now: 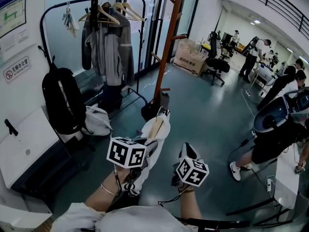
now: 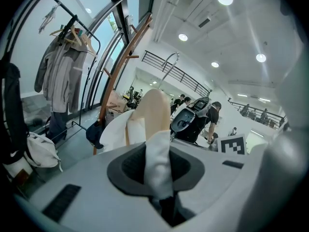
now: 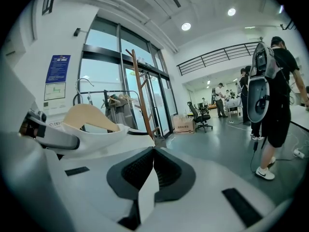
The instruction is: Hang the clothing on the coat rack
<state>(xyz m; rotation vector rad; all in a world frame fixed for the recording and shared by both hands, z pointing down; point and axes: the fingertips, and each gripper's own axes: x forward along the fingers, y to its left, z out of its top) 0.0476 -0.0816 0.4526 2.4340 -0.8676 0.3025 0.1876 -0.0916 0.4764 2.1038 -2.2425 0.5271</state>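
One white cloth garment [image 1: 164, 129] on a pale wooden hanger [image 2: 152, 112], left hand-held gripper [image 2: 157, 178] clamped on it, right hand-held gripper [image 3: 152, 170] pinching its edge, tall brown wooden coat rack [image 1: 170, 37] at its twelve o'clock

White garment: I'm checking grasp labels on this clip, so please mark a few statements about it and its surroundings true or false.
1. The left gripper is shut on the white garment, which is draped over a wooden hanger. True.
2. The right gripper is empty. False: it pinches an edge of the white garment.
3. The white garment hangs on the orange coat rack. False: the grippers hold it away from the rack.
4. A grey jacket hangs on the black rail. True.
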